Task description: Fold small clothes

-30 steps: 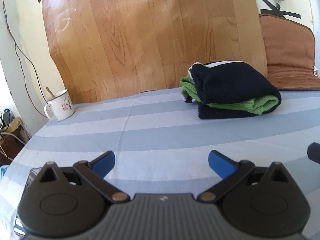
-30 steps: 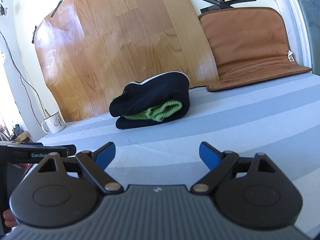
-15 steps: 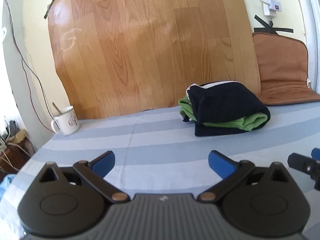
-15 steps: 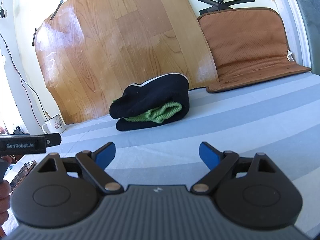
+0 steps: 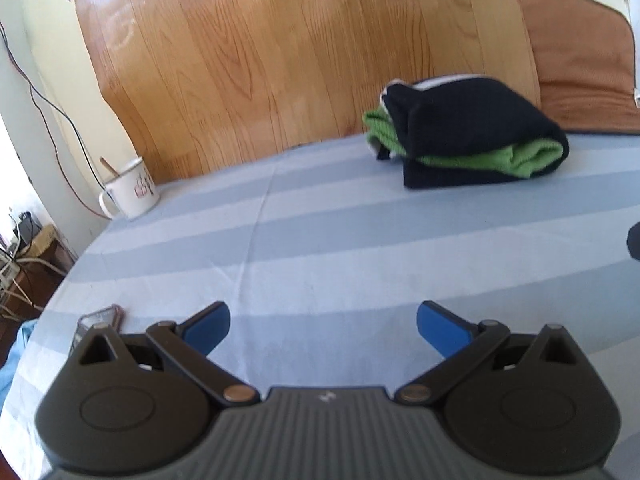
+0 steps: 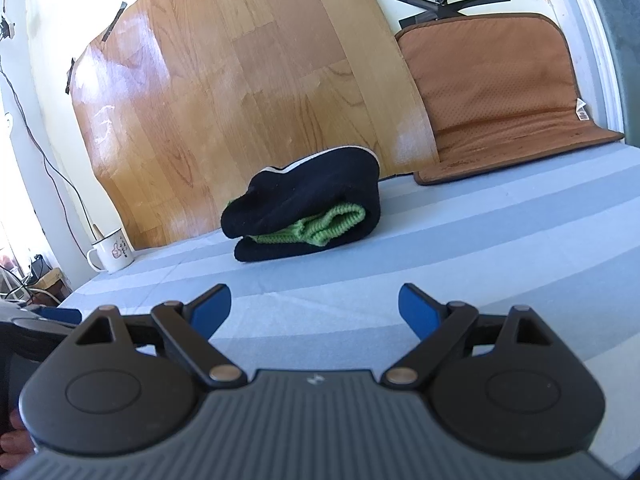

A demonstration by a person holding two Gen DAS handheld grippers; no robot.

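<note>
A folded bundle of navy and green knit clothing [image 5: 472, 140] lies at the far side of the blue-striped cloth surface [image 5: 320, 248], against the wood-pattern board. It also shows in the right wrist view [image 6: 308, 212]. My left gripper [image 5: 323, 326] is open and empty, low over the near part of the cloth, well short of the bundle. My right gripper [image 6: 315, 308] is open and empty, also near the front, apart from the bundle. The left gripper's body shows at the left edge of the right wrist view [image 6: 36, 320].
A white enamel mug [image 5: 130, 192] with a stick in it stands at the far left; it also shows in the right wrist view [image 6: 110, 252]. A brown cushion [image 6: 492, 96] leans on the wall at the right. A phone [image 5: 98, 320] lies by the left edge. Cables hang at left.
The left wrist view has tilted down and swung left, so the bundle sits further right and the phone shows. The right gripper has barely moved. Both stay open.
</note>
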